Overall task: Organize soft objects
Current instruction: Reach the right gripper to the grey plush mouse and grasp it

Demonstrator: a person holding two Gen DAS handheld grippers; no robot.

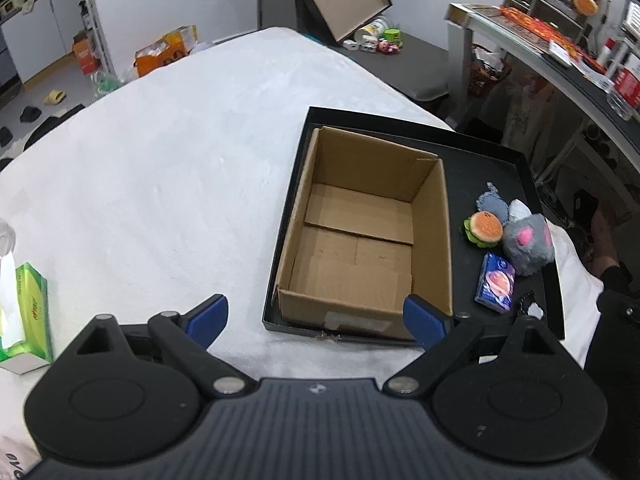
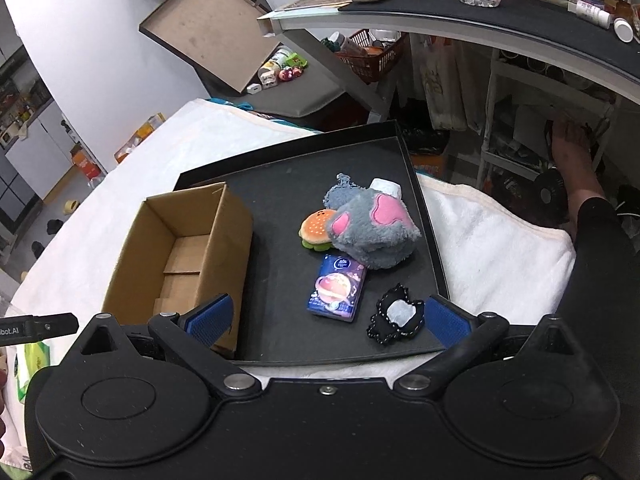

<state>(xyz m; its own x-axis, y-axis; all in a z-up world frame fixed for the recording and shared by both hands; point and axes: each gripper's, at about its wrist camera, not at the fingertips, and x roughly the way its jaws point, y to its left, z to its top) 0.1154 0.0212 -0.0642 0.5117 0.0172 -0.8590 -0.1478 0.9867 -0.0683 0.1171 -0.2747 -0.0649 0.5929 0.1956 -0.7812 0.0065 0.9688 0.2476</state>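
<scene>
An empty cardboard box [image 1: 360, 236] [image 2: 180, 256] stands in the left part of a shallow black tray [image 1: 484, 168] [image 2: 280, 188]. Right of the box lie a grey and pink plush [image 1: 528, 244] [image 2: 372, 232], a burger plush [image 1: 483, 229] [image 2: 316, 230], a small grey-blue plush [image 1: 492, 202] [image 2: 340, 192], a blue tissue pack [image 1: 496, 282] [image 2: 337, 287] and a black and white fabric piece [image 2: 396, 314]. My left gripper [image 1: 316, 320] is open and empty at the box's near edge. My right gripper [image 2: 328, 320] is open and empty, just short of the tissue pack.
The tray rests on a white blanket [image 1: 160, 160] [image 2: 500, 248]. A green tissue box [image 1: 24, 312] stands at the left. A desk [image 2: 480, 12] with bottles and clutter overhangs at the right. A person's arm [image 2: 580, 184] reaches under it.
</scene>
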